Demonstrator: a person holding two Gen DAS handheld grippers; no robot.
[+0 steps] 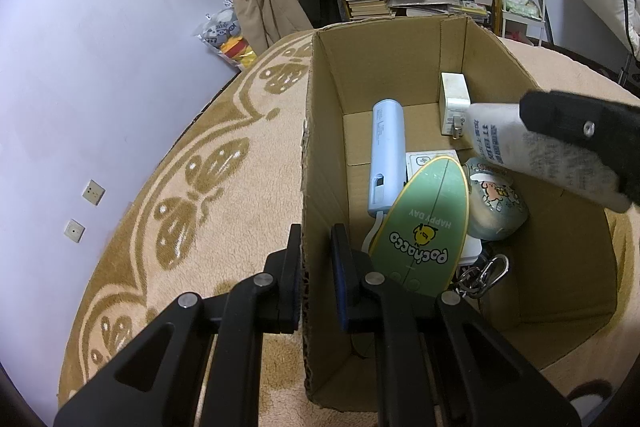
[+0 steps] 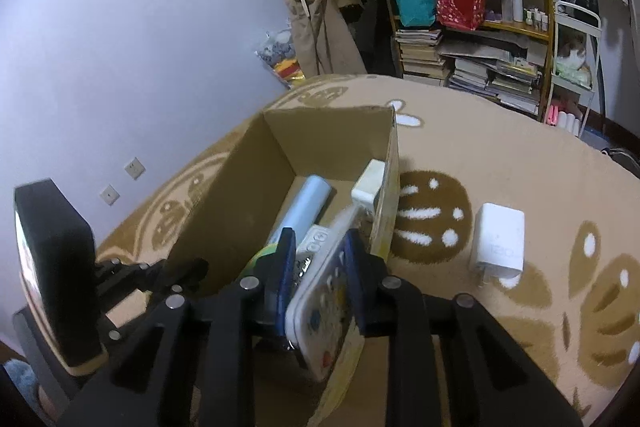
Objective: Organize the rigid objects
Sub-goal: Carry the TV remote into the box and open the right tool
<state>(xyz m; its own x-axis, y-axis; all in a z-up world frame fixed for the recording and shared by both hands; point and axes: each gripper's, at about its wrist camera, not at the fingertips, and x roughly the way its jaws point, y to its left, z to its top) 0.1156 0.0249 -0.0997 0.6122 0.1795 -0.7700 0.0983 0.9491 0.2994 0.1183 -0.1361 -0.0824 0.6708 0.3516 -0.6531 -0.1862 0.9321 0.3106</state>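
A cardboard box [image 1: 324, 131] stands open on the patterned rug. Inside lie a light blue tube-shaped device [image 1: 386, 155], a green Pochacco board [image 1: 424, 223], a white charger [image 1: 454, 99], a round cartoon pouch [image 1: 494, 205] and a key ring [image 1: 486, 273]. My left gripper [image 1: 316, 247] is shut on the box's left wall. My right gripper [image 2: 318, 247] is shut on a white squeeze tube [image 2: 324, 303] and holds it over the box; the tube also shows in the left wrist view [image 1: 532, 151]. A second white charger [image 2: 498, 245] lies on the rug to the right of the box.
A shelf [image 2: 472, 39] with books, bags and bottles stands behind the rug. Clothes hang at the wall [image 2: 312, 19]. A white cart [image 2: 572, 67] stands at the far right. Wall sockets [image 1: 94, 191] sit low on the left wall.
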